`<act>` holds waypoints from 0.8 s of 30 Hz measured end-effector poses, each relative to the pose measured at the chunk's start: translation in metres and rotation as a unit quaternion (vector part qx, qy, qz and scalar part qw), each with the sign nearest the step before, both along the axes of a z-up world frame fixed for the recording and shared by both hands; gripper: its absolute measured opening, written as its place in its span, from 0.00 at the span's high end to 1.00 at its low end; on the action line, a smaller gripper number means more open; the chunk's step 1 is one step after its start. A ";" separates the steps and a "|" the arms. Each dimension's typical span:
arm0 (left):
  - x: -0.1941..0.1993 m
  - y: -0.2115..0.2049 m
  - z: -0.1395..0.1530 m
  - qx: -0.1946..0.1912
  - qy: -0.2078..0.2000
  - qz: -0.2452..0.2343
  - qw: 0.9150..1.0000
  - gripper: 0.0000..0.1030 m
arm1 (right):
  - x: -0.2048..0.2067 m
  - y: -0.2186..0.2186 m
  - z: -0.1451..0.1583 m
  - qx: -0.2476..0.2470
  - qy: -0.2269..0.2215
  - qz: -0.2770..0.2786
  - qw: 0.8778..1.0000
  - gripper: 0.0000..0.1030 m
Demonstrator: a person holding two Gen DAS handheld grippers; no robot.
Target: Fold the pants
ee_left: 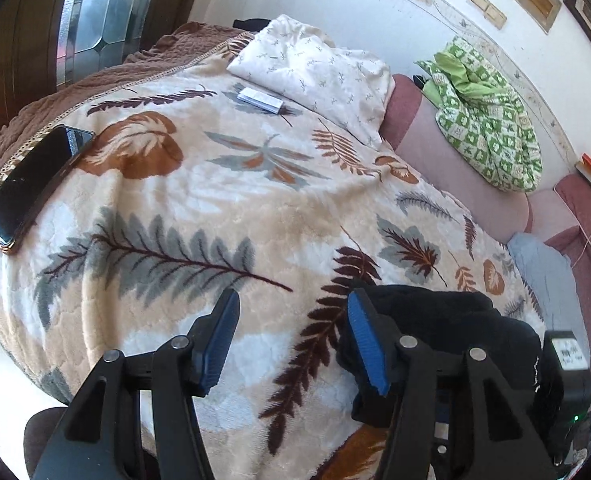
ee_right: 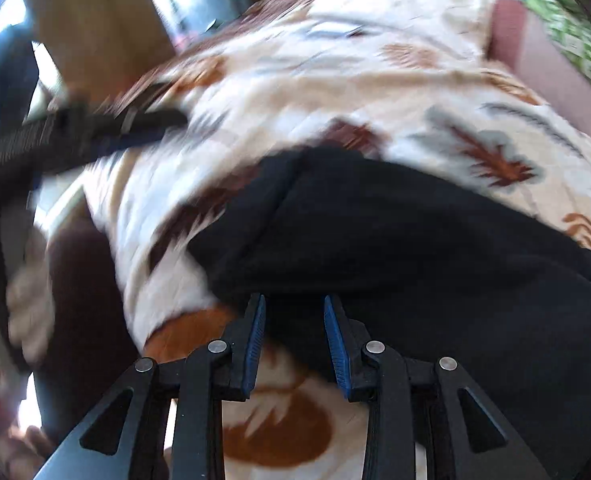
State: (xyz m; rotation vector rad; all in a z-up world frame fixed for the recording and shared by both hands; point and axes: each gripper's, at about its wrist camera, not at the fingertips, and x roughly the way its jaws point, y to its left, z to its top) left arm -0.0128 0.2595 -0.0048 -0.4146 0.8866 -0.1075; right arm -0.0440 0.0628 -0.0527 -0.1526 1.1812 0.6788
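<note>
While the black fabric pants (ee_right: pixel 395 240) lay bunched in a compact heap on the plush cream blanket with brown and grey leaf prints (ee_left: pixel 199 208), near its front edge, both claws hovered with nothing in them. The left gripper (ee_left: pixel 291 344) stood spread above bare blanket, the heap just beside its right-hand pad. The right gripper (ee_right: pixel 293 336) was parted more narrowly, blue pads either side of the heap's near edge without pressing it.

The likeliest trouble, as I judged it, was a poor grab: the cloth sat in thick stacked layers, so a claw closing on the near edge could catch only the top fold and drag the bundle open, or pinch blanket pile along with it. The right wrist view was smeared with motion, which argued for slowing before any closing. The heap also lay close to the bed's edge, so a careless pull might slide it off.

Round about, a dark-screened smartphone (ee_left: pixel 31 188) rested at the blanket's far left border, a small white booklet (ee_left: pixel 259 100) lay before a cream sprigged pillow (ee_left: pixel 315 72), and a green-and-white patterned bundle (ee_left: pixel 491 120) sat well apart by the wall. None blocked the pants.
</note>
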 end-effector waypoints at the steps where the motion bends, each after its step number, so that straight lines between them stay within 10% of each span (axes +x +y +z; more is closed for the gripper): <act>1: 0.000 0.005 0.001 -0.006 -0.002 0.006 1.000 0.46 | -0.003 0.000 0.003 0.000 -0.001 0.008 1.000 0.66; 8: -0.001 0.018 -0.001 -0.033 -0.005 0.026 0.999 0.45 | 0.043 -0.009 0.050 0.014 -0.060 -0.042 0.997 0.61; 14: -0.005 0.024 0.000 -0.035 -0.004 0.028 0.999 0.45 | 0.070 0.051 0.023 -0.060 -0.084 0.015 0.995 0.45; 16: -0.006 0.026 0.003 -0.033 -0.006 0.027 0.999 0.45 | 0.074 0.064 0.003 -0.097 -0.078 0.031 0.992 0.72; 24: -0.005 0.025 0.009 -0.037 -0.019 0.017 0.999 0.40 | 0.107 0.041 0.020 -0.041 -0.061 -0.048 0.996 0.82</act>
